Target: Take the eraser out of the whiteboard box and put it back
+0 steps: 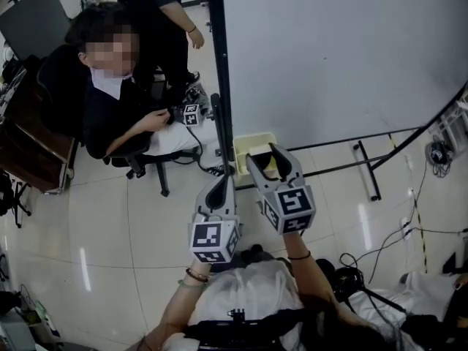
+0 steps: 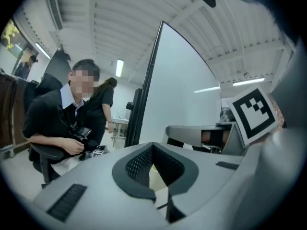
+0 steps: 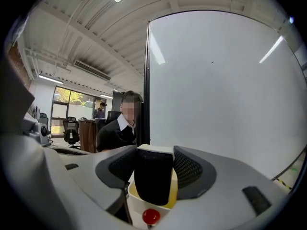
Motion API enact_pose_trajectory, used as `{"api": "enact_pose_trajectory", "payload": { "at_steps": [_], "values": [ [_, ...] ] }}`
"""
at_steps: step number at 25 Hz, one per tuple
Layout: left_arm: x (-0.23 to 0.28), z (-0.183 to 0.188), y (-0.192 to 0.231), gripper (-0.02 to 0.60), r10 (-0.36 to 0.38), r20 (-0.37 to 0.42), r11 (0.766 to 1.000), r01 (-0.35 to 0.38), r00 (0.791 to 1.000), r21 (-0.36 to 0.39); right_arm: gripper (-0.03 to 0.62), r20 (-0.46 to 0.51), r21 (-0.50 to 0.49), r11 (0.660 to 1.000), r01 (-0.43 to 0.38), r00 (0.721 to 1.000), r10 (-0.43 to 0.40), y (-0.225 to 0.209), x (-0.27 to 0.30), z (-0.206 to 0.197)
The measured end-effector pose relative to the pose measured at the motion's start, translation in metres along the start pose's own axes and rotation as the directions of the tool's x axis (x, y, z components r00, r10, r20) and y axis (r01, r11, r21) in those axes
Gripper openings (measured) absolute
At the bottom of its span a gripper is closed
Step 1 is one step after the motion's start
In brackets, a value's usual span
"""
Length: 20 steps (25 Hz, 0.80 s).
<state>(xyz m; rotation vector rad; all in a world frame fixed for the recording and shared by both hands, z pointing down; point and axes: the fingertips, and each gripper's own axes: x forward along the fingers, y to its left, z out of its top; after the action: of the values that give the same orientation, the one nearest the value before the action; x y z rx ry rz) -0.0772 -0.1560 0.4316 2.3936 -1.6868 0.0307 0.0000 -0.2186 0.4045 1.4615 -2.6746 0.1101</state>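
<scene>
In the right gripper view my right gripper [image 3: 153,153] is shut on the eraser [image 3: 153,178], a black block with a white back. It hangs upright just above the open pale yellow whiteboard box [image 3: 138,204], where a small red ball [image 3: 151,216] lies. The head view shows that gripper [image 1: 263,156] over the yellow box [image 1: 252,143], at the foot of the whiteboard [image 1: 336,50]. My left gripper [image 1: 221,183] hovers just left of the box beside the board's black post. Its jaws [image 2: 153,147] meet at the tips with nothing held.
A person sits on an office chair [image 1: 110,86] left of the board, holding another gripper. A second person [image 1: 161,20] stands behind. The board's floor legs [image 1: 365,168] and cables [image 1: 373,251] run on the right; a wooden desk [image 1: 29,148] stands far left.
</scene>
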Motion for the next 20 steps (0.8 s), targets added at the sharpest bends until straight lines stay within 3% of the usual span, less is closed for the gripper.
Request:
{"api": "enact_pose_trajectory", "payload": {
  "at_steps": [2, 6, 10, 16, 20],
  "values": [
    [-0.001, 0.001, -0.001, 0.002, -0.007, -0.002, 1.000, 0.007, 1.000, 0.023, 0.244, 0.009, 0.008, 1.000, -0.008, 1.000, 0.008, 0.001, -0.002, 0.004],
    [-0.001, 0.006, -0.010, 0.003, -0.043, 0.039, 0.999, 0.043, 0.998, -0.002, 0.244, 0.017, 0.012, 1.000, -0.018, 1.000, 0.018, 0.002, -0.007, 0.012],
    [0.000, 0.000, -0.011, 0.003, -0.019, 0.025, 1.000, 0.018, 1.000, 0.023, 0.244, 0.054, 0.018, 0.999, -0.041, 0.998, 0.040, 0.004, -0.008, 0.025],
    [-0.002, -0.005, -0.005, 0.003, 0.022, 0.006, 1.000, -0.022, 1.000, 0.014, 0.244, 0.166, -0.072, 0.997, 0.005, 0.986, 0.007, -0.010, 0.005, 0.072],
    [-0.003, -0.004, -0.002, 0.003, 0.038, 0.015, 0.999, -0.038, 0.999, 0.009, 0.244, 0.119, -0.093, 0.995, 0.037, 0.993, -0.026, -0.025, 0.031, 0.055]
  ]
}}
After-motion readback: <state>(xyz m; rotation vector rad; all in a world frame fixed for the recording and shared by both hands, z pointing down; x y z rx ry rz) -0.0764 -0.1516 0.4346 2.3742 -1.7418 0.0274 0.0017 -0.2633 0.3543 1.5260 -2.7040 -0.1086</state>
